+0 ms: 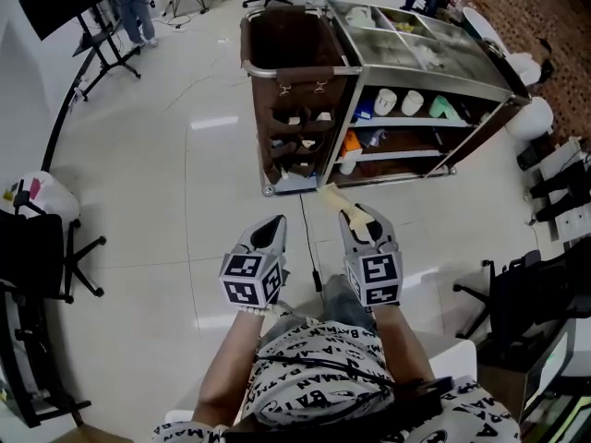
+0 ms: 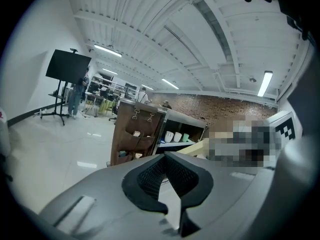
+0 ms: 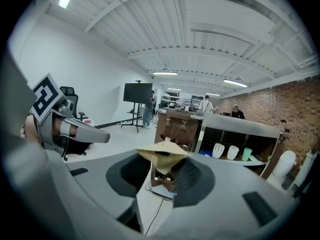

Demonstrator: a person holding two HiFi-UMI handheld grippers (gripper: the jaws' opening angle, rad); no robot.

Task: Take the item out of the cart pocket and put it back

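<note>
The housekeeping cart (image 1: 420, 58) stands ahead on the pale floor, and a brown pocket organiser (image 1: 294, 123) hangs on its left end with small items in its pockets. My right gripper (image 1: 354, 216) is shut on a flat tan packet (image 1: 334, 199), held in the air short of the cart; in the right gripper view the packet (image 3: 162, 154) sticks up between the pads, with the organiser (image 3: 176, 128) behind it. My left gripper (image 1: 275, 224) hovers beside it, jaws together and holding nothing. From the left gripper view the organiser (image 2: 135, 136) and the packet (image 2: 194, 147) both show.
A black cable (image 1: 309, 243) runs along the floor from the cart toward me. Office chairs stand at the left (image 1: 42, 252) and right (image 1: 526, 293). White bins (image 1: 534, 116) sit right of the cart. A screen on a stand (image 1: 88, 12) and people are at the back.
</note>
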